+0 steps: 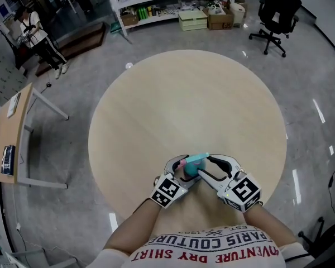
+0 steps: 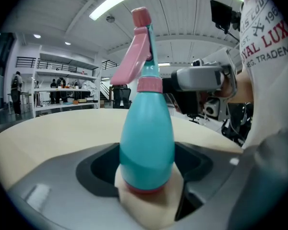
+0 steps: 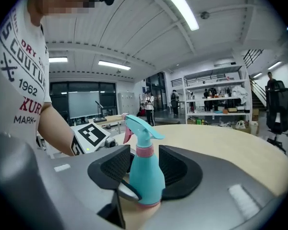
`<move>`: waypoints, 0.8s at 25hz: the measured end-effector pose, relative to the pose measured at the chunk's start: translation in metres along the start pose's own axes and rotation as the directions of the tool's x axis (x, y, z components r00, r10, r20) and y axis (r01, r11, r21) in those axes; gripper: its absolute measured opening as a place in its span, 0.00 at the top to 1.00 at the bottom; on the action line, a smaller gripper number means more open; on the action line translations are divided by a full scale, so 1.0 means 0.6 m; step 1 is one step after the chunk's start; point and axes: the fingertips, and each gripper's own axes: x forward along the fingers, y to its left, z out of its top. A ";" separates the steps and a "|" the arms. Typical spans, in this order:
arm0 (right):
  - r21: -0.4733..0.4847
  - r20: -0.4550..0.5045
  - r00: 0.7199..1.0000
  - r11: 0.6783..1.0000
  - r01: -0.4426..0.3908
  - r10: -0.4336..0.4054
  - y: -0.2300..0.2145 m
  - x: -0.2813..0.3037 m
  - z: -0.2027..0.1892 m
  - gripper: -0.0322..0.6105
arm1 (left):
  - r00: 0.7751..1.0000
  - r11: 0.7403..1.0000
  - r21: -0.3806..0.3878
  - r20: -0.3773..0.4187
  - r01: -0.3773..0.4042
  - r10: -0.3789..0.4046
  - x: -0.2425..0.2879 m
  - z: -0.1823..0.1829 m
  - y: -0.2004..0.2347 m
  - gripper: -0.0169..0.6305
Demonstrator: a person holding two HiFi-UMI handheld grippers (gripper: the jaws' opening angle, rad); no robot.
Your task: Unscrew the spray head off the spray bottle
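Round table point(image 1: 184, 105), spray bottle point(image 1: 191, 166), glossy grey floor point(image 1: 312, 66)

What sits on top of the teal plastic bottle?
A teal spray head with pink trigger, joined by a pink collar. The neck of the teal plastic bottle, under that collar, is covered.

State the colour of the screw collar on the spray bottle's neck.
Pink screw collar on the teal plastic spray bottle; clearest in the left gripper view.

A round, pale wooden counter point(image 1: 190, 94) is set on a glossy grey floor point(image 1: 307, 94), lit by long ceiling strip lights point(image 3: 178, 6). White shelving point(image 1: 167, 1), cardboard boxes point(image 1: 219, 20) and a black office chair point(image 1: 276, 10) are ranged along the far side, and a wooden desk point(image 1: 11, 133) is placed at the left.
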 end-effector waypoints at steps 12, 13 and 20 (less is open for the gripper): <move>-0.066 0.005 1.000 0.998 0.007 -0.006 0.002 0.044 0.002 0.73 | 0.999 0.999 -0.037 -0.005 -0.037 0.037 0.003 0.002 0.004 0.44; -0.067 0.003 1.000 0.998 -0.018 0.018 0.004 0.044 0.002 0.73 | 0.999 0.999 -0.035 -0.005 -0.033 0.033 0.001 0.002 0.003 0.44; -0.180 -0.024 0.930 0.913 -0.365 0.367 0.029 0.033 -0.001 0.74 | 0.986 0.982 0.085 -0.022 0.167 -0.165 -0.013 -0.008 -0.018 0.44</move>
